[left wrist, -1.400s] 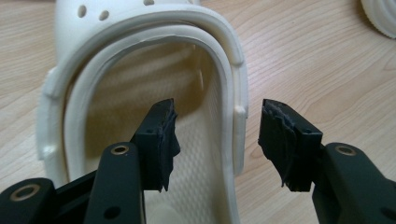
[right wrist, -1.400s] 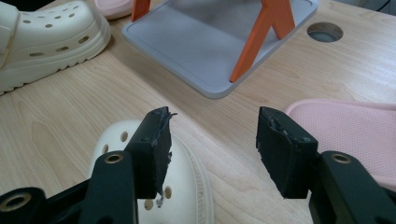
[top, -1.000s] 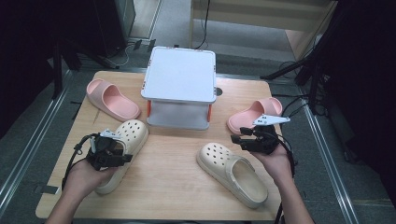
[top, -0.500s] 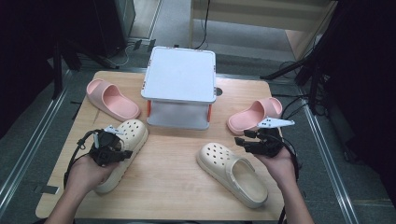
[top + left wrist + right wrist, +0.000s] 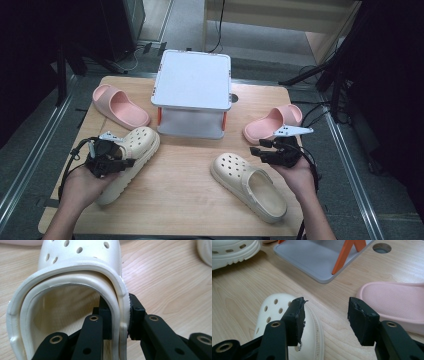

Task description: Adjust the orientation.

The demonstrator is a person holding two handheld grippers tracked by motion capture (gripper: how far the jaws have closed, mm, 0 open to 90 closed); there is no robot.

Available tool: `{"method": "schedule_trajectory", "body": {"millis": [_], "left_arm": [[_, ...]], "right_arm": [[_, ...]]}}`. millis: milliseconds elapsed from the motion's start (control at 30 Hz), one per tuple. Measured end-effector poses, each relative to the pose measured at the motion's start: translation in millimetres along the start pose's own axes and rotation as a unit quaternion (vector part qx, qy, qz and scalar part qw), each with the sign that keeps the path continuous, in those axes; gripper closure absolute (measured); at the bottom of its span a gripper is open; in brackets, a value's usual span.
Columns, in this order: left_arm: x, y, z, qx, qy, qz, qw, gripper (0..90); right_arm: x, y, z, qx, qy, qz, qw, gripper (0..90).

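Note:
Two cream clogs lie on the wooden table [image 5: 190,165]. My left gripper [image 5: 125,159] is shut on the side wall of the left clog [image 5: 132,152]; in the left gripper view one jaw is inside the left clog [image 5: 75,290] and one outside, and the left gripper [image 5: 120,323] pinches its rim. The right clog [image 5: 248,179] lies at the front right. My right gripper [image 5: 257,147] stands open just above the right clog [image 5: 287,315], with nothing between the right gripper's [image 5: 325,312] jaws. Two pink slides rest at the far left [image 5: 120,106] and at the right [image 5: 272,122].
A white two-level stand [image 5: 192,92] with orange legs [image 5: 344,255] sits at the back middle of the table. A round hole [image 5: 382,248] is in the tabletop beside it. The pink slide [image 5: 394,300] lies just right of my right gripper. Cables trail off both sides.
My left gripper has slid rightward onto the left clog's side wall and shut on it. My right gripper has drifted slightly right and toward me, staying open.

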State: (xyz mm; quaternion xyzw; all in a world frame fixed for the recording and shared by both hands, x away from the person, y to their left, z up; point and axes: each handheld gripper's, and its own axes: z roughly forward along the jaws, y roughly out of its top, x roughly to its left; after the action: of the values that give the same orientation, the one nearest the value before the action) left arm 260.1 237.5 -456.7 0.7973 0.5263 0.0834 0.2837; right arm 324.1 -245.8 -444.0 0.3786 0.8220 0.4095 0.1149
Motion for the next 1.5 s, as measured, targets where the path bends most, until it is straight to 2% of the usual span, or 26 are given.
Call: {"method": "schedule_trajectory", "body": {"millis": [167,233,400,667,833,867,900,933,1033,1067,1167,1267,1333,1500], "left_arm": [[-13.3,3.7,-2.7,-0.001,-0.006,0.013,0.9999,77.1],[-25.2,6.9,-2.0,0.002,-0.015,0.028,0.9995,77.1],[-46.8,12.7,3.0,0.01,-0.031,0.043,0.9985,77.1],[-77.1,17.5,18.8,0.027,-0.048,0.07,0.996,77.0],[-87.1,18.0,30.4,0.04,-0.046,0.079,0.995,76.7],[-91.8,17.7,35.7,0.044,-0.049,0.083,0.9943,76.7],[-91.8,17.7,35.7,0.044,-0.049,0.083,0.9943,76.7],[-95.6,18.2,39.1,0.043,-0.05,0.09,0.9938,76.5],[-99.8,18.2,45.1,0.043,-0.056,0.09,0.9934,75.8],[-100.3,17.9,46.5,0.048,-0.058,0.099,0.9922,75.4],[-101.8,15.9,51.5,0.04,-0.066,0.124,0.9893,73.0],[-100.2,15.5,53.7,0.045,-0.076,0.118,0.9891,68.1],[-99.0,15.6,50.6,0.04,-0.08,0.117,0.9891,59.8],[-94.1,15.2,31.0,0.027,-0.087,0.112,0.9895,52.6]], "right_arm": [[1.7,0.7,0.1,0.0,0.002,0.0,1.0,48.5],[3.3,1.2,0.0,-0.001,0.005,-0.002,1.0,49.4],[7.1,2.7,-0.5,-0.006,0.011,-0.004,0.9999,50.0],[17.8,5.4,2.4,-0.004,0.02,-0.018,0.9996,49.9],[27.8,8.6,6.4,-0.002,0.03,-0.027,0.9992,49.8],[33.3,10.2,7.9,-0.002,0.034,-0.034,0.9988,49.9],[33.3,10.2,7.9,-0.002,0.034,-0.034,0.9988,49.9],[39.4,12.0,9.1,-0.003,0.039,-0.036,0.9986,49.9],[47.8,14.9,10.5,-0.007,0.046,-0.04,0.9981,49.9],[51.2,15.8,10.5,-0.007,0.049,-0.038,0.9981,50.4],[61.1,19.3,11.4,-0.008,0.059,-0.034,0.9976,56.0],[70.9,22.9,12.9,-0.003,0.069,-0.032,0.9971,61.1],[76.7,24.8,13.8,0.002,0.075,-0.027,0.9968,64.2],[90.6,27.1,19.8,0.015,0.09,-0.027,0.9955,71.2]]}}
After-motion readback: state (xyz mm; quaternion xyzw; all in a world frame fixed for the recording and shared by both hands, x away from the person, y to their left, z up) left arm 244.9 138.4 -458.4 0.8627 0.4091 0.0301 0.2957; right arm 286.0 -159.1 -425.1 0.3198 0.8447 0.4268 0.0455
